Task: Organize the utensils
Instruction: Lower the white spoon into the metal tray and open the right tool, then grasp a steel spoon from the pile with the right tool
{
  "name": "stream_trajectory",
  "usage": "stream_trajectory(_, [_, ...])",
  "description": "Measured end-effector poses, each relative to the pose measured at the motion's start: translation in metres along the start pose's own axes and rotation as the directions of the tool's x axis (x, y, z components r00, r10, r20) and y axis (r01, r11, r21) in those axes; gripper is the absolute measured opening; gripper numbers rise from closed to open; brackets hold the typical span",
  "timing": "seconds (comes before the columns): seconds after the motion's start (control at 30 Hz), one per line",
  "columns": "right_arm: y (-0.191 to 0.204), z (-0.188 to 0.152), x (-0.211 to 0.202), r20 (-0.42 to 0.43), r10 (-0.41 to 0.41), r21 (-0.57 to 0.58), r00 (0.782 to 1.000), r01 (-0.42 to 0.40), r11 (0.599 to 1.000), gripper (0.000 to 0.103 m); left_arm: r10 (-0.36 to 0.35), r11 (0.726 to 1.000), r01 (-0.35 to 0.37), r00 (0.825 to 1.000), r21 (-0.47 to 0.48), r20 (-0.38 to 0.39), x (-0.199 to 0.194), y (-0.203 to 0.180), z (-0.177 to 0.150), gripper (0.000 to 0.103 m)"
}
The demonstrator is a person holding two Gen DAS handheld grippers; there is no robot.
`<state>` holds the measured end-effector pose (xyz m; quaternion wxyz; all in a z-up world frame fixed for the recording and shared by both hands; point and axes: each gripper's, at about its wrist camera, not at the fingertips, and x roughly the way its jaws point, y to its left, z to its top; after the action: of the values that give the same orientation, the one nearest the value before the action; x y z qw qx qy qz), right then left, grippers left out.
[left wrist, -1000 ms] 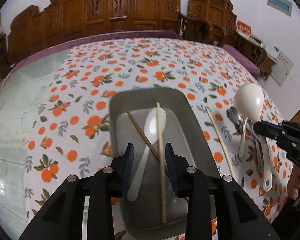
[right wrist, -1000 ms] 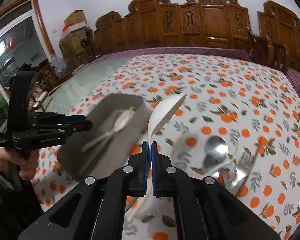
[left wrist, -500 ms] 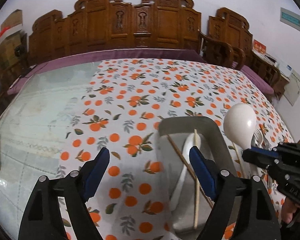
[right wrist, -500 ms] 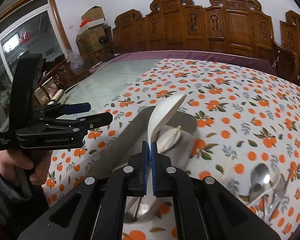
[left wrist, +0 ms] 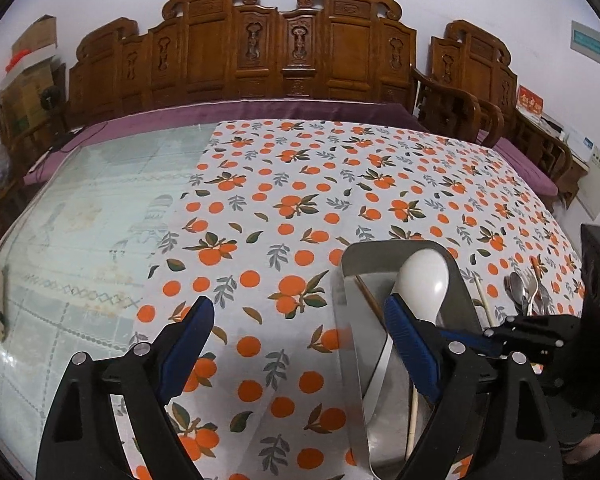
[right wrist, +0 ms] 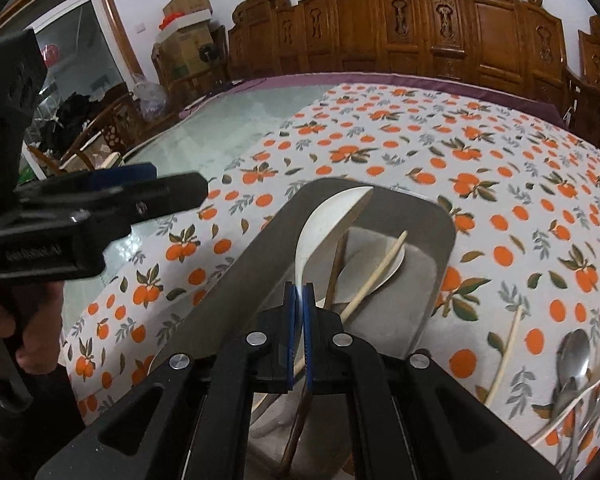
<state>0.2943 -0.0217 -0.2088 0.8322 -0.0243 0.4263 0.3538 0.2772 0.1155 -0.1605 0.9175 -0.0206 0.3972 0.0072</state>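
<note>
Right gripper [right wrist: 299, 320] clenched on handle of white ladle [right wrist: 328, 220], bowl held above metal tray [right wrist: 440, 248]. Left gripper [left wrist: 300, 344] jaws just opened wide, empty, beside tray. Judged best: lower ladle flat alongside chopsticks [right wrist: 374, 272], release only once resting.

Brushed, dull-sheened metal tray [right wrist: 440, 216]. Glossy white plastic spoon [right wrist: 324, 216]. Smooth pale wooden chopstick [right wrist: 376, 272]. Mirror-bright steel spoons [right wrist: 574, 354], near right. Printed orange-pattern cloth [left wrist: 284, 216] over glassy counter [left wrist: 84, 208]. Matt black plastic claw arms, ribbed blue pads [left wrist: 188, 344].
</note>
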Motion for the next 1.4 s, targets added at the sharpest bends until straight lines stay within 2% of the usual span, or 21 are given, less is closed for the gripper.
stream_trajectory(0.17, [-0.002,-0.002,0.0,-0.008,0.01,0.009,1.0,-0.01,1.0,0.006,-0.001,1.0,0.001,1.0,0.004,-0.001,-0.002,-0.001,0.001,0.083])
stream_trajectory(0.27, [-0.006,-0.003,-0.007,0.006,-0.002,0.007,1.0,0.002,1.0,0.011,-0.007,1.0,0.007,1.0,0.01,0.005,-0.005,-0.005,0.002,0.083])
stream_trajectory(0.47, [-0.02,-0.01,-0.049,0.06,-0.05,0.006,0.997,0.05,0.999,0.011,-0.028,0.999,0.028,0.999,0.015,0.019,-0.01,-0.016,0.004,0.083])
stream_trajectory(0.53, [-0.026,-0.012,-0.066,0.078,-0.071,0.008,0.994,0.071,0.997,0.017,-0.039,0.999,0.039,0.999,0.019,0.024,-0.011,-0.022,0.003,0.083])
stream_trajectory(0.6, [-0.035,-0.016,-0.089,0.102,-0.112,0.012,0.989,0.111,0.994,0.026,-0.053,0.998,0.053,0.998,0.026,0.025,-0.011,-0.029,0.003,0.083])
stream_trajectory(0.77, [-0.063,-0.034,-0.131,0.12,-0.22,0.044,0.968,0.216,0.975,0.027,-0.105,0.993,0.104,0.994,0.056,0.027,-0.015,-0.054,-0.003,0.083])
stream_trajectory(0.87, [-0.082,-0.047,-0.145,0.12,-0.274,0.082,0.954,0.266,0.961,0.032,-0.132,0.988,0.129,0.991,0.084,0.031,-0.018,-0.07,-0.007,0.083])
stream_trajectory(0.93, [-0.095,-0.055,-0.146,0.108,-0.309,0.108,0.945,0.297,0.949,0.033,-0.138,0.986,0.134,0.99,0.102,0.034,-0.02,-0.078,-0.009,0.083])
stream_trajectory(1.0, [-0.108,-0.061,-0.143,0.099,-0.335,0.13,0.937,0.322,0.938,0.042,-0.14,0.985,0.136,0.989,0.11,0.037,-0.021,-0.085,-0.012,0.083])
stream_trajectory(1.03, [-0.112,-0.064,-0.141,0.098,-0.34,0.137,0.935,0.326,0.935,0.044,-0.141,0.984,0.136,0.989,0.112,0.034,-0.021,-0.087,-0.013,0.083])
stream_trajectory(1.2, [-0.14,-0.072,-0.118,0.061,-0.357,0.181,0.932,0.341,0.922,0.044,-0.157,0.98,0.152,0.987,0.125,0.03,-0.021,-0.104,-0.02,0.083])
stream_trajectory(1.3, [-0.152,-0.068,-0.105,0.047,-0.34,0.208,0.939,0.324,0.923,0.044,-0.163,0.979,0.157,0.986,0.133,0.036,-0.023,-0.114,-0.023,0.083])
stream_trajectory(1.4, [-0.16,-0.065,-0.093,0.025,-0.353,0.223,0.935,0.339,0.914,0.043,-0.175,0.976,0.169,0.984,0.134,0.03,-0.022,-0.124,-0.026,0.083])
